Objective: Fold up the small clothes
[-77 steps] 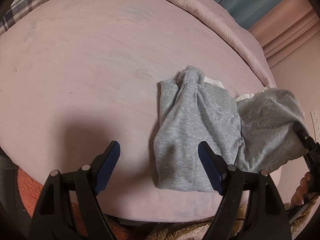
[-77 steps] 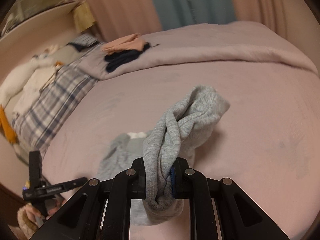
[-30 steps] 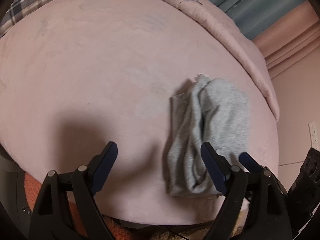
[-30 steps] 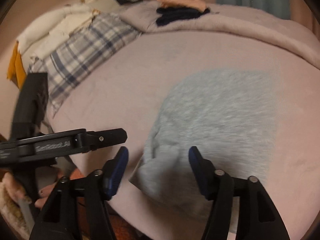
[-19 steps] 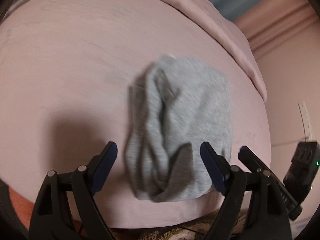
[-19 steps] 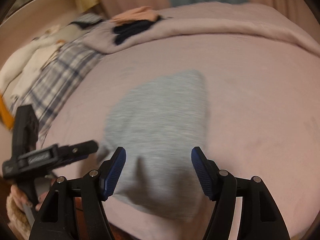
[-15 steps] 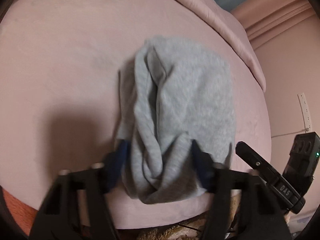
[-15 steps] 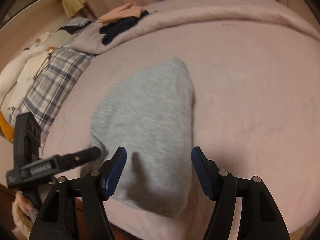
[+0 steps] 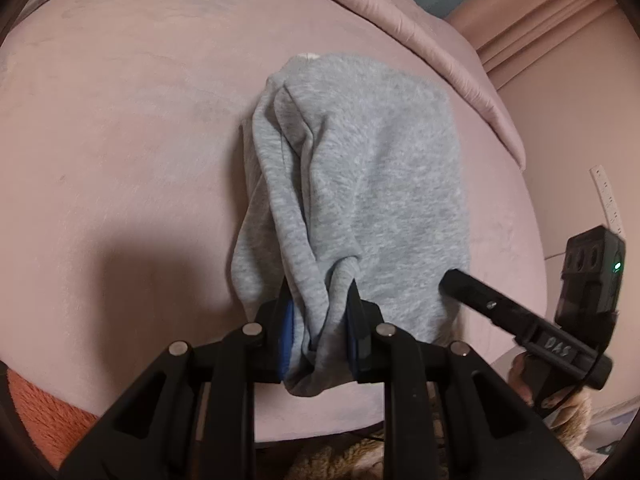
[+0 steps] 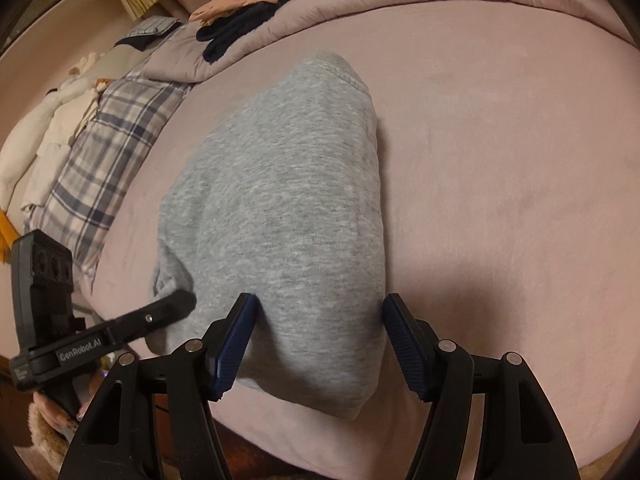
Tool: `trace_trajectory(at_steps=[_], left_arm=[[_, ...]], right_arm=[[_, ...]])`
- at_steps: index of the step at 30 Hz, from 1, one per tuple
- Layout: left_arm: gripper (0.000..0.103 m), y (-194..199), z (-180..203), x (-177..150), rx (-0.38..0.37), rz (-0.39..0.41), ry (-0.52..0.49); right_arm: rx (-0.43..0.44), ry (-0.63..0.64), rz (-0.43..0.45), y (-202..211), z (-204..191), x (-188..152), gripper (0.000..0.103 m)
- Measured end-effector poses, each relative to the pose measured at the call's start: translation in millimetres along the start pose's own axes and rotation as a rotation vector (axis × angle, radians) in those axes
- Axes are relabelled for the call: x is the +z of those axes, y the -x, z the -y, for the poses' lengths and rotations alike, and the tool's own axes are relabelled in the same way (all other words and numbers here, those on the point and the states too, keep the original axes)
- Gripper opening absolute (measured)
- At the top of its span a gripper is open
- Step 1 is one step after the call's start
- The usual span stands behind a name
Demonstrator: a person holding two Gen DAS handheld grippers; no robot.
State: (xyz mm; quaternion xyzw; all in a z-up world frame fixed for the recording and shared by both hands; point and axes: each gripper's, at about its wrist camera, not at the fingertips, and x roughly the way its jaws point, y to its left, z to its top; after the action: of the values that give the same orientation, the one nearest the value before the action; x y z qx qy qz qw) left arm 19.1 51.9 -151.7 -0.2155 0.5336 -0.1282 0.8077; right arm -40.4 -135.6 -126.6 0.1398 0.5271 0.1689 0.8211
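Here the folded grey garment (image 9: 384, 184) bunches in the left gripper (image 9: 320, 320).

- Dim, warm indoor light.
- Soft dark shadows fall on the pink plush bedcover (image 9: 132, 152).
- Strong fisheye bending, black vignette at corners.
- Both views sharp, no glare.

Left gripper (image 9: 320, 320) jaws just closed, now pinching garment's (image 9: 360, 184) bunched near edge; right gripper (image 10: 318, 344) dropped in, straddling the folded garment's near corner
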Motion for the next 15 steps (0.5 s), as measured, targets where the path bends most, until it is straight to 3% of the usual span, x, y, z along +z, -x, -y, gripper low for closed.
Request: trace_trajectory(at_steps=[7, 15], left_arm=[[0.026, -30.5, -3.6, 4.3, 0.034, -0.014, 0.026], [0.03, -35.3, -6.5, 3.7, 0.035, 0.0, 0.041]], right_arm=[[0.0, 0.009, -0.022, -6.9, 2.9, -5.3, 0.068], [0.01, -0.013, -0.03, -11.1, 8.2, -6.5, 0.068]])
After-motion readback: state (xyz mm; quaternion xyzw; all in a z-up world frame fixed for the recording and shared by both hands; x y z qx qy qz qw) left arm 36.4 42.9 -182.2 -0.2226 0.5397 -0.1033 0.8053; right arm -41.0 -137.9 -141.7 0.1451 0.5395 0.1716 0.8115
